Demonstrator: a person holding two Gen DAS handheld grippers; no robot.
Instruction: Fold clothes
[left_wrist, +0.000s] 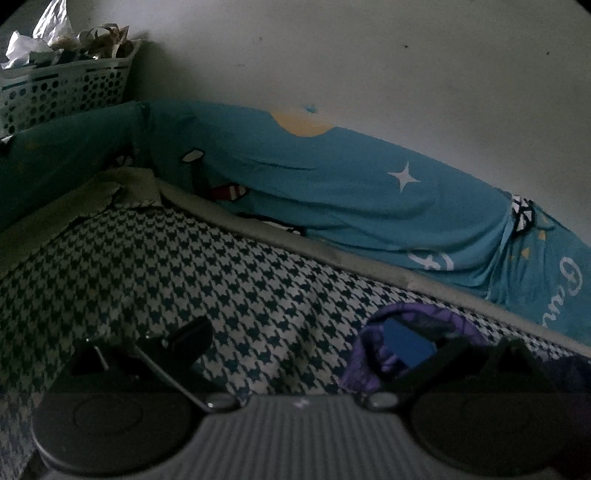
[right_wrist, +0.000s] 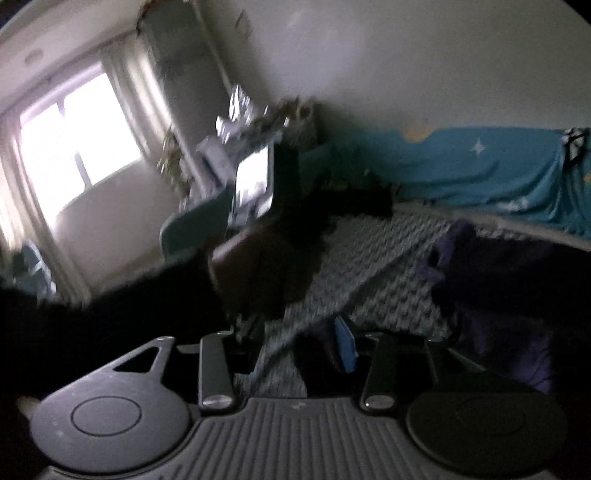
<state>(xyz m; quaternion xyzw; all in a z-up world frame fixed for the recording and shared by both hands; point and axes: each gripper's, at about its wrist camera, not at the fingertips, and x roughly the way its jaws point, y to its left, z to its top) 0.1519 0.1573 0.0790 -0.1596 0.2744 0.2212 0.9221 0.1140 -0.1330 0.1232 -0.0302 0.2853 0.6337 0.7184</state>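
Note:
A purple garment (left_wrist: 428, 314) lies bunched on the houndstooth bed cover (left_wrist: 184, 266), and part of it wraps around the blue-padded right finger (left_wrist: 406, 343) of my left gripper (left_wrist: 295, 332). That gripper's jaws stand wide apart, with only the cover between them. In the blurred right wrist view the purple garment (right_wrist: 498, 332) lies just right of my right gripper (right_wrist: 295, 339). Its jaws are apart with the bed cover (right_wrist: 369, 240) showing in the gap, and nothing is pinched. A large dark blurred shape (right_wrist: 291, 243) lies ahead; I cannot tell what it is.
A teal sheet with a white star (left_wrist: 332, 177) is draped along the wall behind the bed. A white perforated basket (left_wrist: 66, 81) full of paper stands at the back left, with an olive cloth (left_wrist: 122, 184) below it. A bright window (right_wrist: 74, 129) and a cluttered desk (right_wrist: 251, 166) lie beyond the bed.

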